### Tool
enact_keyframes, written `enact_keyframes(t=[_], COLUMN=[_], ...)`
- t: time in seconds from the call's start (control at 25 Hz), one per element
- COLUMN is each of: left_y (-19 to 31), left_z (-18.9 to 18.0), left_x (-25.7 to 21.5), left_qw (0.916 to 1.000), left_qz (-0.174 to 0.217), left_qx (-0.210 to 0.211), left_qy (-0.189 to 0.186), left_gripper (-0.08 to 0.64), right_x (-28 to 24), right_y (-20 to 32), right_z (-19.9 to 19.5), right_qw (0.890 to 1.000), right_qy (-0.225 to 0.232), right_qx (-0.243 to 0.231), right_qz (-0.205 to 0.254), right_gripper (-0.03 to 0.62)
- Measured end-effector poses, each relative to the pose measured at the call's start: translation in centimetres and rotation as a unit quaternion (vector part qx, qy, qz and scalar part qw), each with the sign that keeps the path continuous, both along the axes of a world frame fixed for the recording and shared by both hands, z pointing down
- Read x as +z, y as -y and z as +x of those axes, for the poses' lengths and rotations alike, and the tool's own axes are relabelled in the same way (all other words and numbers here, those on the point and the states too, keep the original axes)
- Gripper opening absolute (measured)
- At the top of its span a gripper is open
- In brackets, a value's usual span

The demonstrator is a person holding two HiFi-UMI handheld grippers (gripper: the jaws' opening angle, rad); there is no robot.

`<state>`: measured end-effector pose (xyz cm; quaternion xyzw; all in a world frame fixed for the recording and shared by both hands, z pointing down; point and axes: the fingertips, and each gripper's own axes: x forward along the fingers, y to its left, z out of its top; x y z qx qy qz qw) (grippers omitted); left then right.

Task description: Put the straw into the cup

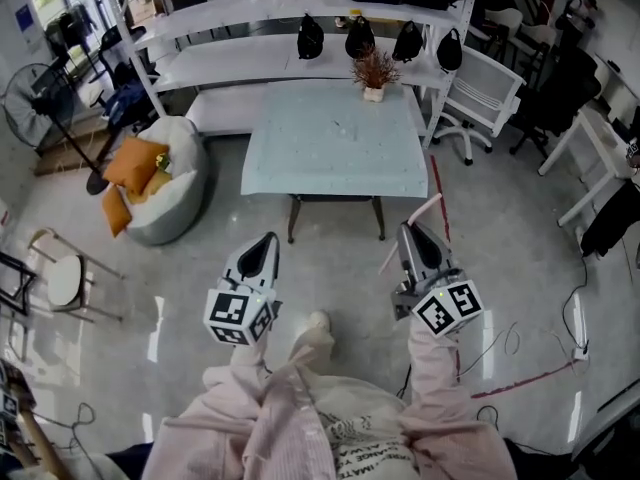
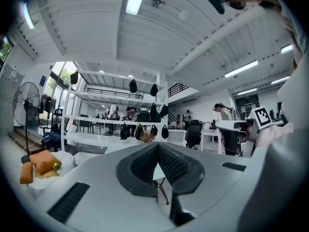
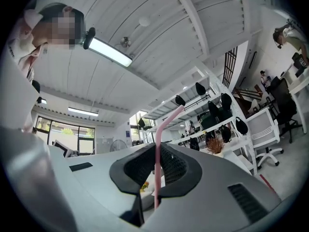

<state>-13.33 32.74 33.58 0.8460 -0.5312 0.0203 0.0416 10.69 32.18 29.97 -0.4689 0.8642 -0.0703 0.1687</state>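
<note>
While the person stands on the grey floor (image 1: pixel 200 268) facing the glass surface (image 1: pixel 335 153), both claws point toward it at 12 o'clock, well short of its near edge. Right claw (image 1: pixel 420 230): jaws clamped on the pink straw (image 1: pixel 432 206), nothing else between them. In the right gripper view the straw (image 3: pixel 157 144) runs upright through the pads of that claw (image 3: pixel 157 153), its bent top leaning toward 1 o'clock and its lower end sticking out below the jaws. In the head view it crosses the claw tip on a slant, from 7 o'clock to 1 o'clock. Left claw (image 1: pixel 268 240): jaws drawn together, tips touching, nothing between them; the left gripper view shows the same at the claw (image 2: pixel 158 148). On the surface, a small potted plant (image 1: pixel 374 73) stands at the far edge, about 1 o'clock from its centre. A beanbag (image 1: pixel 185 183) with orange cushions (image 1: pixel 135 163) sits on the floor at 9 o'clock from the surface. White shelving (image 1: pixel 250 28) stands behind it at 12 o'clock.
</note>
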Motion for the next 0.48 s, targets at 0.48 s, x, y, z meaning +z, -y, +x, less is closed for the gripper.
enact_keyframes(t=[0.48], left_y=[15.4], left_z=[-0.8], left_x=[3.4], left_qw=[0.9988], left_qz=[-0.044], left_qx=[0.019], left_qy=[-0.014], left_gripper=[0.0], right_x=[3.1], right_y=[14.7], right_z=[-0.7], right_qw=[0.999], right_qy=[0.002], right_qx=[0.021], right_qz=[-0.045], right_gripper=[0.023])
